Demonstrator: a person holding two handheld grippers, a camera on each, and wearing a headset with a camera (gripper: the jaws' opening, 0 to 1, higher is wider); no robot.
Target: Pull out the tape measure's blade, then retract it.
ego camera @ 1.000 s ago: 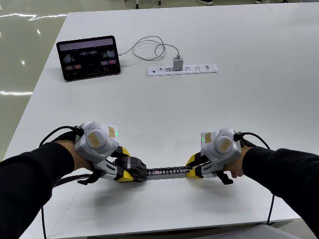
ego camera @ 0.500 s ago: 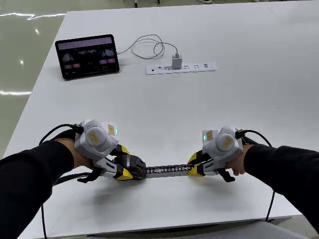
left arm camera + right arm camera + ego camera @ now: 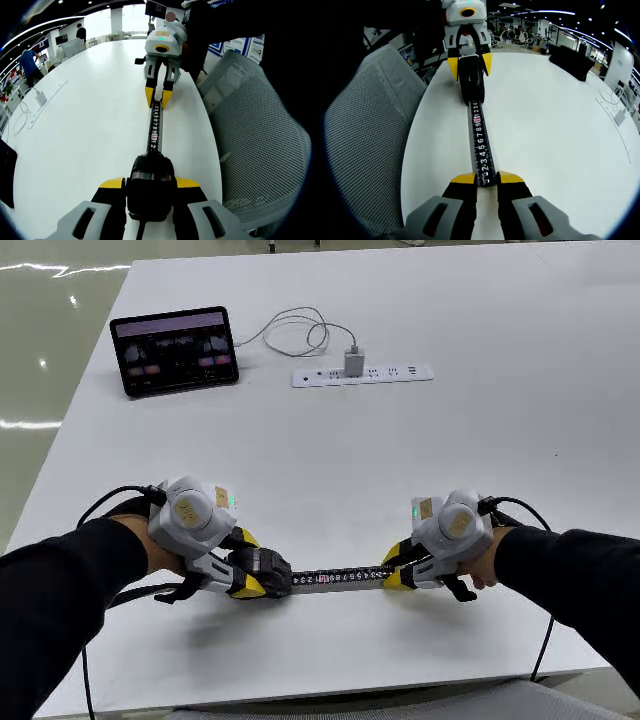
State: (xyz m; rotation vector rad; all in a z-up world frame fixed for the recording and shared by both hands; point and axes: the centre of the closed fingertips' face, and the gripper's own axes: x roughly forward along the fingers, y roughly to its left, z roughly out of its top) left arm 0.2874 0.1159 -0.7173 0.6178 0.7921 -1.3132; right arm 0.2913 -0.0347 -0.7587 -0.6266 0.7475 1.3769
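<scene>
So the tape measure case (image 3: 149, 182) sits down at 6 o'clock on the table (image 3: 400, 440), near the edge, clamped between the left gripper (image 3: 253, 567) jaws. The blade (image 3: 338, 578) runs out toward 3 o'clock, its tip pinched flat in the right gripper (image 3: 391, 569) jaws. Imo the blade looks thin, slick and springy, so grip it right at the tip. The case looks rigid and chunky, easy to hold by its sides.

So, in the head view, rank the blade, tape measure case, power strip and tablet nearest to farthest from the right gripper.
1. The blade, held in the right gripper.
2. The tape measure case, leftward, in the left gripper.
3. The power strip, far side, centre.
4. The tablet, far left.
</scene>
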